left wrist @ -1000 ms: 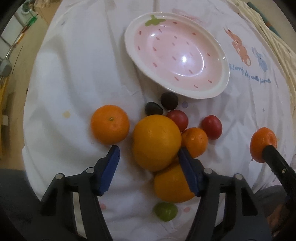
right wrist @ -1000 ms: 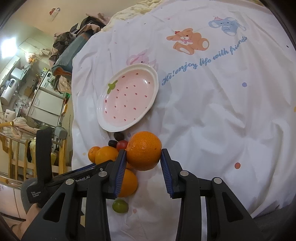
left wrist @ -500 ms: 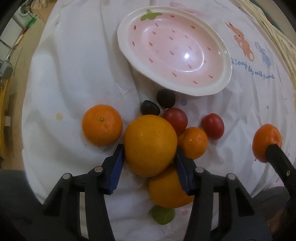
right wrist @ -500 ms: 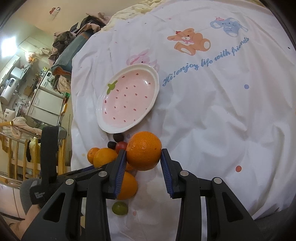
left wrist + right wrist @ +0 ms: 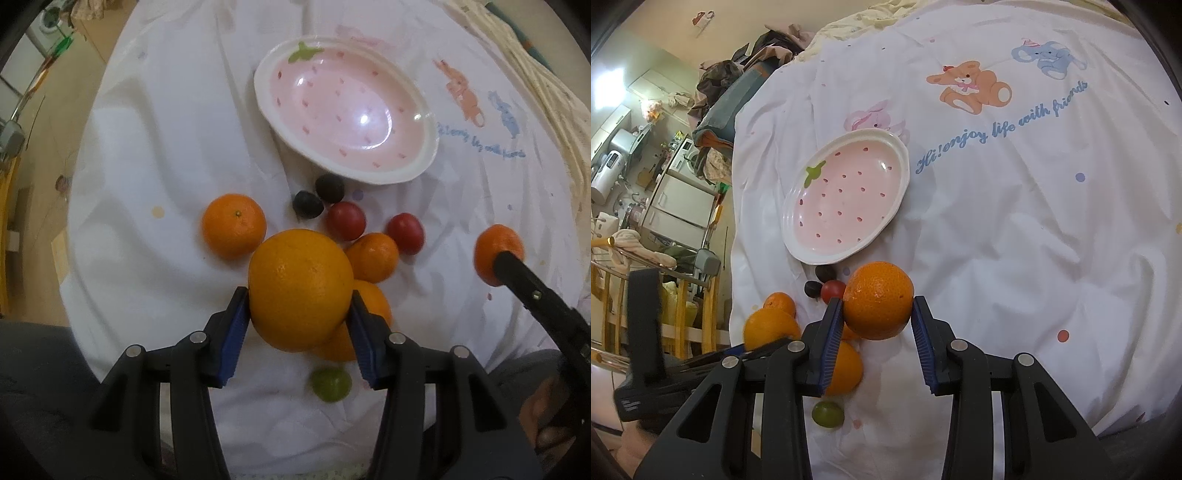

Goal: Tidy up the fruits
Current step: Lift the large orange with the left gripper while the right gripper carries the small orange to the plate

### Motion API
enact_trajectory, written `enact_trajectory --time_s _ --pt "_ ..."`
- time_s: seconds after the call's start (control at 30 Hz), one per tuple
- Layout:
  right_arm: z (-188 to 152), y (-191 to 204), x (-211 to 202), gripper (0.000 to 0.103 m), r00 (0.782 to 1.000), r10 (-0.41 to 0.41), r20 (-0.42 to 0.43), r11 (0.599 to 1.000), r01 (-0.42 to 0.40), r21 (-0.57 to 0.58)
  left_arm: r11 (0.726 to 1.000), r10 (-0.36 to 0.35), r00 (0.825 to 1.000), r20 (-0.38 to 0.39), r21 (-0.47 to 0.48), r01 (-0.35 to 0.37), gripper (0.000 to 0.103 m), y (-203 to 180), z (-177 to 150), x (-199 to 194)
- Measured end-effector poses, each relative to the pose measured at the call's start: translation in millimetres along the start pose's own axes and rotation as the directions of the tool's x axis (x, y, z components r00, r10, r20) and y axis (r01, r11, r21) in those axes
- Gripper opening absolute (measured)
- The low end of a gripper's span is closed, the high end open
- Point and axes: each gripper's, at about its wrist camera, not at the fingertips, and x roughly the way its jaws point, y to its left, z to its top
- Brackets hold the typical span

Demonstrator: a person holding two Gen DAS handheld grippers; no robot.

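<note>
Left gripper (image 5: 298,321) is clamped on the big orange (image 5: 300,290), blue pads touching its sides at about 9 and 3 o'clock of the fruit. Contact sits low on the sphere, so the orange could roll forward out of the pads if tilted. Another orange (image 5: 364,321) sits right behind it at 4 o'clock, partly hidden; cannot tell if the two touch, and a bump there would shove the pile.

Right gripper (image 5: 875,325) grips a smaller orange (image 5: 879,300), pads on both sides, held above the white bedsheet (image 5: 1034,240). In the left wrist view it hangs well apart at 3 o'clock.

Outward from the left gripper: mandarin (image 5: 234,226) at 10 o'clock, small mandarin (image 5: 372,257) at 2 o'clock, two red tomatoes (image 5: 346,220) and two dark grapes (image 5: 308,204) at 12 to 1 o'clock, green grape (image 5: 330,384) at 6 o'clock under the gripper. The strawberry plate (image 5: 424,162) lies beyond at 12 to 1 o'clock, empty.

Risks, as I judge them:
- both grippers heading for the plate together could collide
- soft wrinkled bedsheet, so loose round fruit may roll off if nudged
- plate rests on bedding, so a heavy orange dropped on the rim could tip it
- too much squeeze bruises the fruit
</note>
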Motion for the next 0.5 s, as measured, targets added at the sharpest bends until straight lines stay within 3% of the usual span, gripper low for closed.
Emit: enact_trajectory --time_s 0.2,0.5 --pt "2 10 -14 0.039 0.999 0.024 0.032 1.0 -0.023 -0.018 0.999 -0.006 0.995 0.104 0.038 0.002 0.047 -3 6 -31" --pt "35 33 -38 0.039 0.993 0.066 0.098 0.997 -0.061 -0.052 0.998 0.015 0.97 0.244 0.062 -0.031 0.047 10 36 -74"
